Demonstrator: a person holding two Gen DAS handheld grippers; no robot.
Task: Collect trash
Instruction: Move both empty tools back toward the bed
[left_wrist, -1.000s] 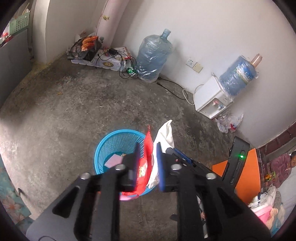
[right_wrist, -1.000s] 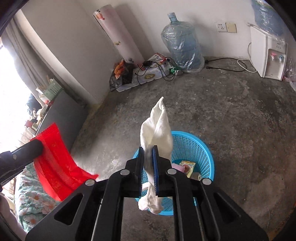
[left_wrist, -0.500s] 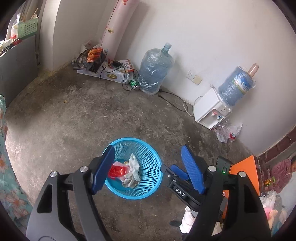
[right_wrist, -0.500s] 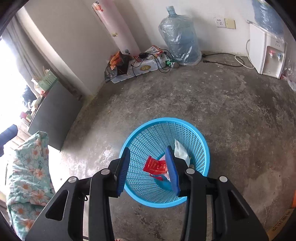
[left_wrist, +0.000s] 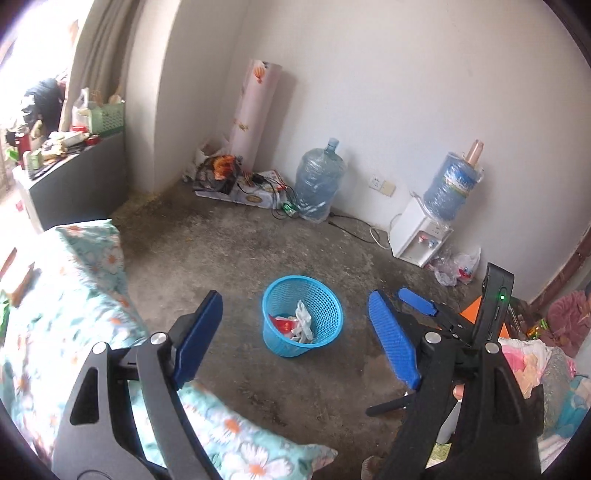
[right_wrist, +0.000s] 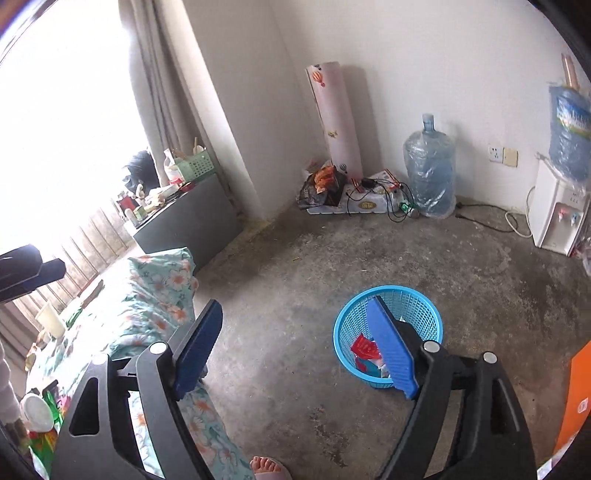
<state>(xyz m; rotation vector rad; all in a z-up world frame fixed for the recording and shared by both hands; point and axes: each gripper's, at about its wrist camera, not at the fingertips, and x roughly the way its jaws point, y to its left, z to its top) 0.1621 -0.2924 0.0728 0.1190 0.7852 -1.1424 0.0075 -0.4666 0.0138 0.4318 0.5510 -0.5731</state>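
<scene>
Both hand-held grippers, left (left_wrist: 295, 343) and right (right_wrist: 295, 347), have just spread wide, empty; the round blue mesh basket (left_wrist: 321, 295) holds a crumpled white cloth (left_wrist: 303, 321) and a red wrapper (left_wrist: 282, 325).

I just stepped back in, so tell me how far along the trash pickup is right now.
Done: a red wrapper and white tissue lie in the blue basket. In hand: nothing; the left tongs and right tongs have just been opening and are empty. Left: possibly the litter on the flowered bedding.
</scene>
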